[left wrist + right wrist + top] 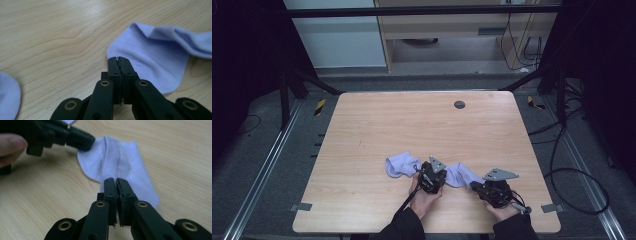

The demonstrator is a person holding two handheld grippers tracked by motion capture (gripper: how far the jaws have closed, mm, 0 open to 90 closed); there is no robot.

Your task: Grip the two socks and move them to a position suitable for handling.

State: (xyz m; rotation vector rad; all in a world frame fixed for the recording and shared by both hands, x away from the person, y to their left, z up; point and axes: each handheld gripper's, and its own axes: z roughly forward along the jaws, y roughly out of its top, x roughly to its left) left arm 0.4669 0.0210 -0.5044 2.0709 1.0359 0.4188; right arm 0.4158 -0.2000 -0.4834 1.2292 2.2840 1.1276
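Left tool (119, 60) clenched on right sock's (155, 60) edge, right tool (116, 181) pinching its ribbed cuff, high view adds second sock (401, 164).

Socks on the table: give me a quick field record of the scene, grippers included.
surface: wooden table
sock in work: pale lilac sock, lying between the two grippers
second sock: other lilac sock, bunched on the table to the left
left gripper: jaws shut on the edge of the sock in work
right gripper: jaws shut on that sock's ribbed end
sock state: slightly ridged between the two grips, otherwise resting on the table
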